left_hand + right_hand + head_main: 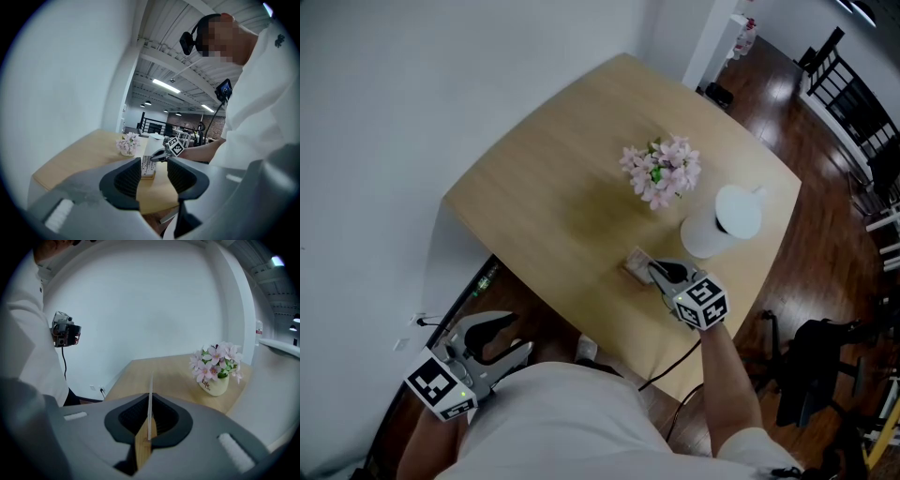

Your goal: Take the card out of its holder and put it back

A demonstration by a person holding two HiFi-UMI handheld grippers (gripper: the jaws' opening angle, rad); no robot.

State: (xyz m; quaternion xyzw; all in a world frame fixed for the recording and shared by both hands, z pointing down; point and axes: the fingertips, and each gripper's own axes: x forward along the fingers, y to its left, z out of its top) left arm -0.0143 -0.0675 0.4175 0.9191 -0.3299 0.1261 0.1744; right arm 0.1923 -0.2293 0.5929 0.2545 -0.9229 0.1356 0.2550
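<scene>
A white card [635, 259] stands upright in a small wooden holder [637, 272] near the front edge of the light wooden table [553, 206]. My right gripper [654, 269] is shut on the card's top edge. In the right gripper view the card [150, 385] shows edge-on between the closed jaws, with the holder [142, 448] below it. The left gripper [517, 335] hangs open and empty, off the table at the lower left. Through its gap I see the card [147, 165], its holder [148, 176] and the right gripper [158, 156].
A pot of pink flowers [661, 171] and a white cylinder [717, 225] stand just beyond the holder. A white wall runs along the table's left. Dark wood floor, black chairs [844, 75] and a black bag [811, 361] lie to the right.
</scene>
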